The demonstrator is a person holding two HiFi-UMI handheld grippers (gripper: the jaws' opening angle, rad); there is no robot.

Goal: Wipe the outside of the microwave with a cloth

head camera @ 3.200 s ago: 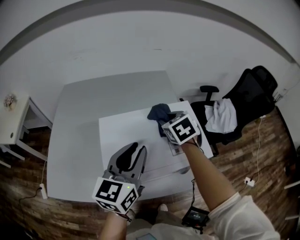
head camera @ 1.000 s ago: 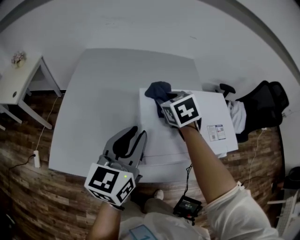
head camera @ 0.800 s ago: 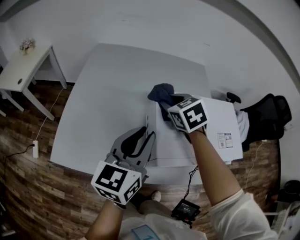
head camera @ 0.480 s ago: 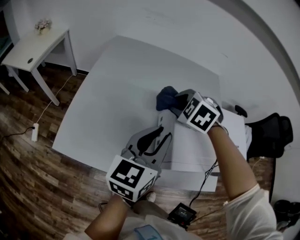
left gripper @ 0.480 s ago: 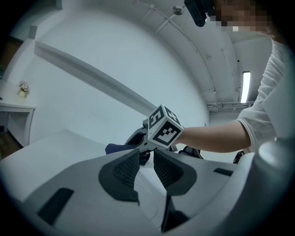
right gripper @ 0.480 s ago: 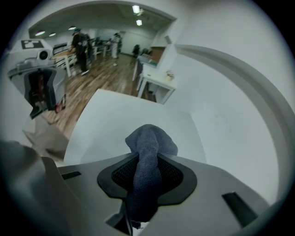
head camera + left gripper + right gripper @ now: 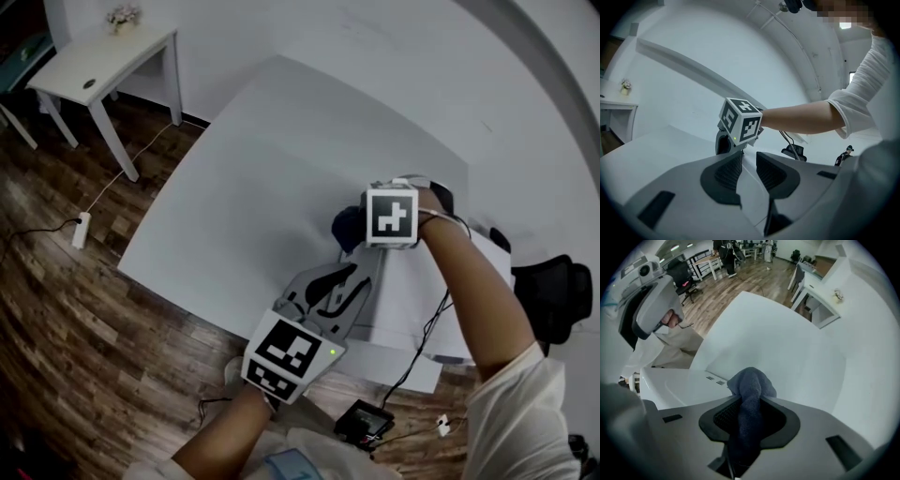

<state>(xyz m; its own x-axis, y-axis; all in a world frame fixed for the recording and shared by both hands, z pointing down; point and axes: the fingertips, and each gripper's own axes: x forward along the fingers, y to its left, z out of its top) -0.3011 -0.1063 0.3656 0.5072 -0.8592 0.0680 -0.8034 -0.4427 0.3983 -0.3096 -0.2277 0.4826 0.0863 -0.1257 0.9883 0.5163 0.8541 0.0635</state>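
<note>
Since the earlier frames the right gripper [image 7: 750, 420] has come off the microwave's [image 7: 412, 300] top to its far left corner. It now points down, jaws clamped on the dark blue cloth [image 7: 749, 385]. The left gripper [image 7: 749, 171] hangs at the near left corner, its 2 jaws apart and empty. The cloth looks soft, light and floppy, so pinching a bunched fold suits it.

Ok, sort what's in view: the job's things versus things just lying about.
Job: microwave; cloth, pinched in the right gripper; left gripper, open and empty.
Lying about: small side table; office chair; power strip.
</note>
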